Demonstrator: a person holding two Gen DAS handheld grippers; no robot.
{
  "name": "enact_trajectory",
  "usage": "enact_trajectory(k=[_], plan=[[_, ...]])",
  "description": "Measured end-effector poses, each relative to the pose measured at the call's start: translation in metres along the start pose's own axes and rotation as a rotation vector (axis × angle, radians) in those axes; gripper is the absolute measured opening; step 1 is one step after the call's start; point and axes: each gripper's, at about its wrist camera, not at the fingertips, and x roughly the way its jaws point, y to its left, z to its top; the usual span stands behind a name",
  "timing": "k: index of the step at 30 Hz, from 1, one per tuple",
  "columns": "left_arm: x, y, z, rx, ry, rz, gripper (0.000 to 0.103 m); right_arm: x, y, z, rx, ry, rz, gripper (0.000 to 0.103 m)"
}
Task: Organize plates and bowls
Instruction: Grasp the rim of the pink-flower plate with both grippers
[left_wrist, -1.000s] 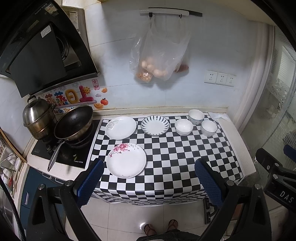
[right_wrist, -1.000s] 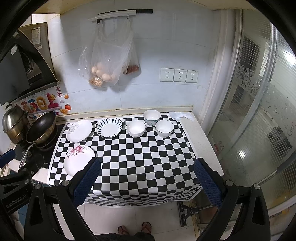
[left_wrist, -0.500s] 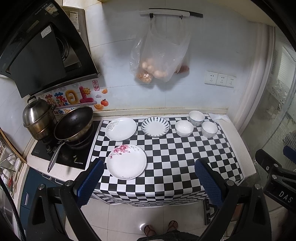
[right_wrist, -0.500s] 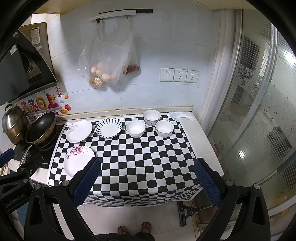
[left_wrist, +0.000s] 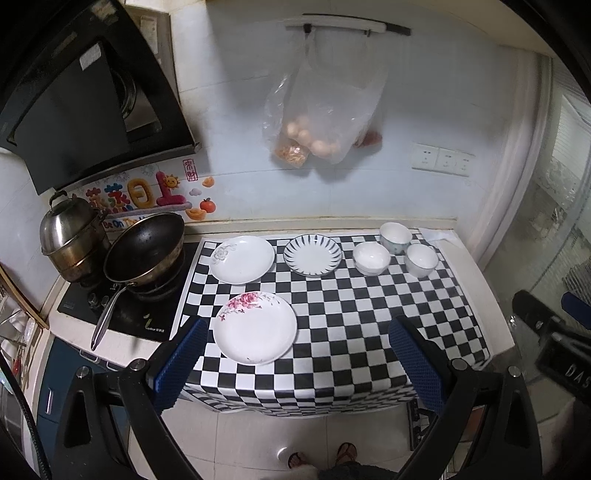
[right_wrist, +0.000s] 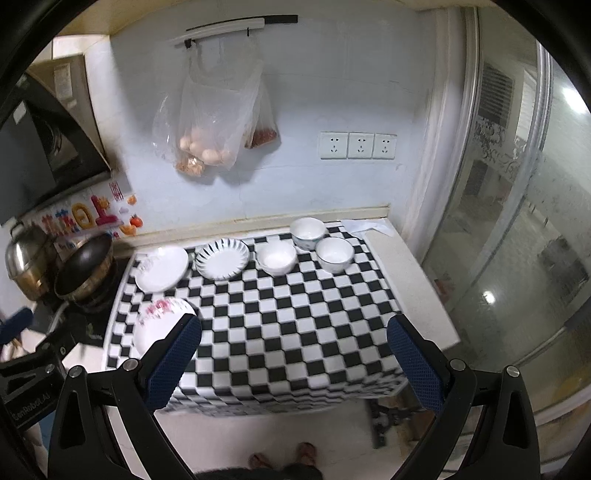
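the wall sticker (left_wrist: 136, 197) behind the stove shows large colourful chinese characters, with "be on" partly readable beneath. the other tongs' body (left_wrist: 570, 369) bears "das", and another tongs' body (right_wrist: 27, 404) bears blurred lettering.

A black-and-white chequered cloth (left_wrist: 351, 317) covered the bench. At its near left edge lay a white plate with pink flowers (left_wrist: 255, 327); along the far edge stood a white plate with a grey flower (left_wrist: 242, 259), a white plate with dark radial stripes on its rim (left_wrist: 312, 255) and three white bowls (left_wrist: 371, 257), one dark-rimmed (left_wrist: 421, 259). Each hand-held gripper (left_wrist: 295, 354) was black with blue pads (left_wrist: 177, 365).
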Motion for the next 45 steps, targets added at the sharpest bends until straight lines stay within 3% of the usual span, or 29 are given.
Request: enact_trajectory(k=[4, 10, 15, 17, 19, 22, 24, 26, 28, 33, 40, 45], plan=[[0.063, 0.040, -0.002, -0.048, 0.053, 0.046, 0.100, 0.063, 0.017, -0.005, -0.011, 0.049, 0.065, 0.103], [0.208, 0.118, -0.030, -0.200, 0.346, 0.069, 0.100, 0.214, 0.073, -0.022, -0.040, 0.308, 0.208, 0.103], [0.291, 0.161, -0.059, -0.275, 0.470, 0.093, 0.086, 0.337, 0.129, -0.042, -0.115, 0.493, 0.276, 0.097], [0.328, 0.178, -0.072, -0.325, 0.538, 0.073, 0.071, 0.383, 0.151, -0.051, -0.143, 0.567, 0.314, 0.092], [0.362, 0.192, -0.085, -0.372, 0.604, 0.047, 0.065, 0.427, 0.172, -0.062, -0.179, 0.640, 0.338, 0.085], [0.401, 0.201, -0.096, -0.385, 0.653, 0.043, 0.063, 0.473, 0.192, -0.074, -0.210, 0.726, 0.354, 0.078], [0.418, 0.204, -0.102, -0.381, 0.683, 0.046, 0.058, 0.494, 0.204, -0.080, -0.211, 0.779, 0.373, 0.073], [0.430, 0.205, -0.109, -0.383, 0.710, 0.040, 0.046, 0.513, 0.212, -0.086, -0.211, 0.822, 0.392, 0.068], [0.435, 0.207, -0.114, -0.415, 0.719, 0.011, 0.040, 0.524, 0.219, -0.093, -0.217, 0.856, 0.425, 0.049], [0.437, 0.204, -0.114, -0.421, 0.714, -0.001, 0.036, 0.530, 0.229, -0.098, -0.219, 0.901, 0.501, 0.015], [0.429, 0.190, -0.114, -0.410, 0.714, -0.014, 0.035, 0.528, 0.235, -0.096, -0.261, 0.896, 0.500, 0.014], [0.415, 0.161, -0.105, -0.378, 0.698, -0.021, 0.035, 0.513, 0.208, -0.086, -0.259, 0.878, 0.503, 0.013]])
